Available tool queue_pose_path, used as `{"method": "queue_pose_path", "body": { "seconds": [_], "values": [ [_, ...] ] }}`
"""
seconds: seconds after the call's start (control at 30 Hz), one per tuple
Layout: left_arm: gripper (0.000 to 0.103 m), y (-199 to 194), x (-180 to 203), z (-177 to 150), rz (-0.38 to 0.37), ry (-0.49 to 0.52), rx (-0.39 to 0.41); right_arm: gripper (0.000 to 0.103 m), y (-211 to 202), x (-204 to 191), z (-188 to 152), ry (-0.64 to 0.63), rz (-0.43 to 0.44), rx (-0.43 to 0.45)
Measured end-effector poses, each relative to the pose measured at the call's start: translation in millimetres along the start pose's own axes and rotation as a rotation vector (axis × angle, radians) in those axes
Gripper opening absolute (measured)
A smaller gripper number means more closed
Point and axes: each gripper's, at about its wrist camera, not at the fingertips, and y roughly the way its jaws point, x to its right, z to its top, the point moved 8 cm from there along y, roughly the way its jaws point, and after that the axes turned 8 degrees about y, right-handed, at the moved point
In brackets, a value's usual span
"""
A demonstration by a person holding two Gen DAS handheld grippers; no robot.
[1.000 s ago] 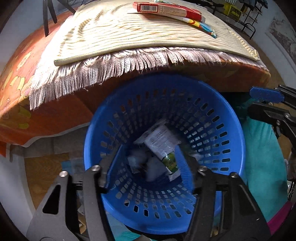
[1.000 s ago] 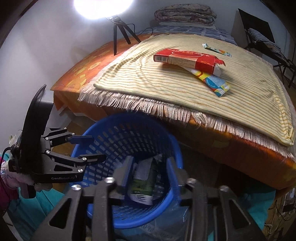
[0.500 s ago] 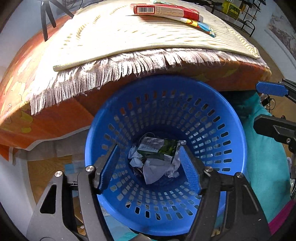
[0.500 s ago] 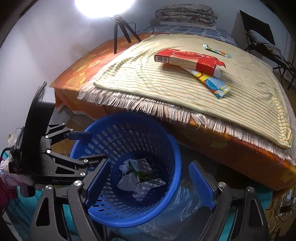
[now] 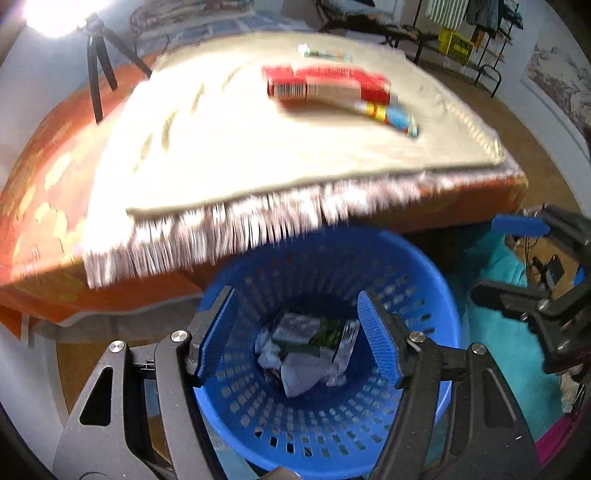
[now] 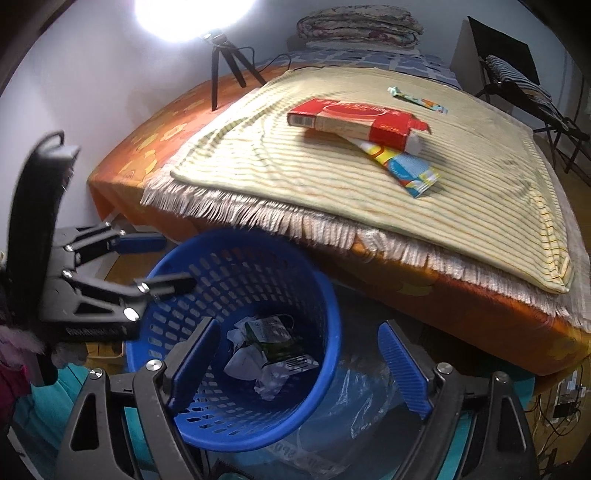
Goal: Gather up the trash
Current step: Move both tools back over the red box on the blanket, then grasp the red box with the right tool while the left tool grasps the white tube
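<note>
While both the left gripper and right gripper hang spread and empty above the blue basket, the red carton on the bed likely handles light and stiff; pinch its long sides, then the limp wrapper beneath.

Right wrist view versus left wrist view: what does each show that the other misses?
Only the right wrist view shows the clear plastic bag on the floor beside the basket and the folded quilts by the wall. Only the left wrist view shows the yellow sign on the far rack. Both show the blue perforated plastic basket holding crumpled trash, and the red cardboard box on the striped fringed blanket.
</note>
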Motion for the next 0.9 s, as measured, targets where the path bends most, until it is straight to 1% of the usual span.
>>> {"method": "queue_pose_path", "body": {
  "seconds": [0.1, 0.23, 0.37, 0.47, 0.53, 0.67, 0.73, 0.8, 0.9],
  "values": [
    [0.069, -4.9, -3.9, 16.5, 0.001, -0.010, 0.025, 0.089, -5.7, 10.8, 7.8, 0.006, -0.004, 0.026],
    [0.069, -6.2, -10.1, 34.6, 0.004, -0.024, 0.046, 0.089, -16.2, 25.7, 25.5, -0.016, -0.030, 0.089],
    [0.069, -8.6, -18.8, 49.9, 0.022, -0.031, 0.061, 0.089, -22.2, 30.0, 54.9, -0.111, -0.061, 0.128],
    [0.069, -10.9, -30.2, 59.8, 0.034, -0.056, 0.074, 0.089, -20.3, 26.1, 80.6, -0.195, -0.085, 0.146],
    [0.069, -11.5, -37.9, 66.5, 0.030, -0.079, 0.080, 0.089, -11.2, 21.3, 100.1, -0.248, -0.077, 0.133],
    [0.069, -9.2, -50.0, 77.7, 0.028, -0.114, 0.087, 0.089, 14.7, 11.7, 130.3, -0.336, -0.089, 0.093],
    [0.069, -6.1, -55.4, 84.0, 0.017, -0.129, 0.086, 0.089, 31.1, 9.3, 143.0, -0.389, -0.132, 0.081],
    [0.069, -3.2, -59.3, 88.4, -0.001, -0.151, 0.082, 0.089, 45.7, 5.2, 151.7, -0.440, -0.157, 0.069],
    [0.069, 1.4, -68.9, 97.6, -0.023, -0.191, 0.082, 0.089, 61.1, 0.0, 160.7, -0.497, -0.208, 0.075]
  ]
}}
